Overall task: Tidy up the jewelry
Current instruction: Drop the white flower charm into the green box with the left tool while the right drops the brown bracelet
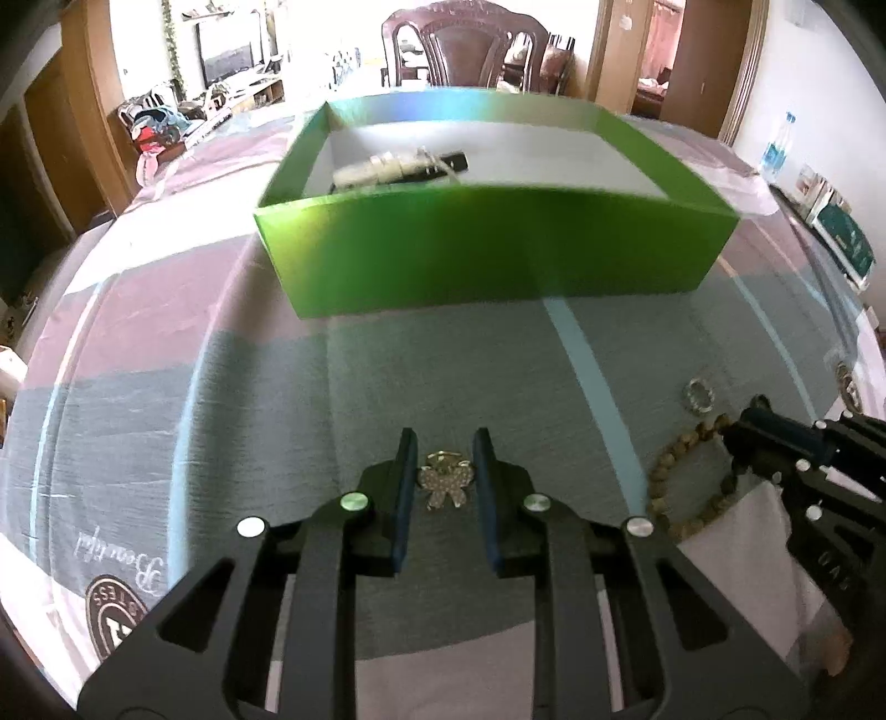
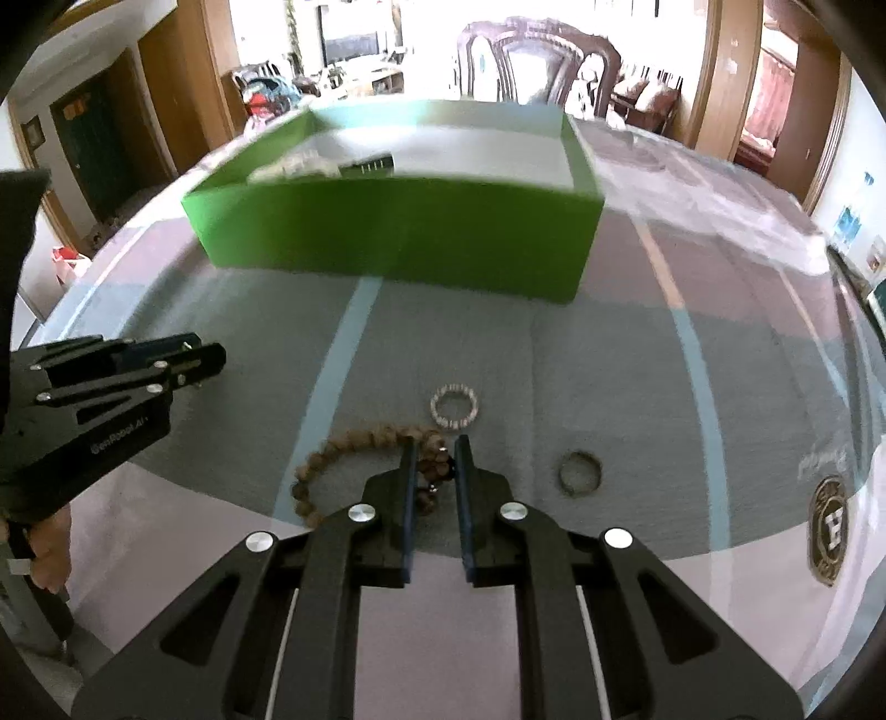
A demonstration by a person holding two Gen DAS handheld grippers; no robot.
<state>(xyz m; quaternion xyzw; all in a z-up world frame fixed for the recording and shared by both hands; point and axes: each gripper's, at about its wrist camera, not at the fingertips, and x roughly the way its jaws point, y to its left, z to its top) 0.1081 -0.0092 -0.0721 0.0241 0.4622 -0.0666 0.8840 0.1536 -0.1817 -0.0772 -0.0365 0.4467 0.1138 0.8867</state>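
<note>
the green box (image 1: 498, 249) lies long side across the far desk (image 1: 277, 399), the left hand-held gripper (image 1: 443, 443) nearly shut around a bow brooch (image 1: 444, 481), the right hand-held gripper (image 2: 434, 446) pinching a bead bracelet (image 2: 354, 443).

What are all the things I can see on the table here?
box: one, green, far side of the table, some jewelry already inside
bow brooch: one, sparkly gold, between the left gripper's fingers
bead bracelet: one, brown, under the right gripper's tips
clear bead ring: one, whitish, just beyond the bracelet
dark ring: one, brownish, right of the bracelet
tablecloth: one, grey, pink and blue
chair: one, dark wood, behind the table
left gripper: black, closed on the brooch
right gripper: black, closed on the bracelet
</note>
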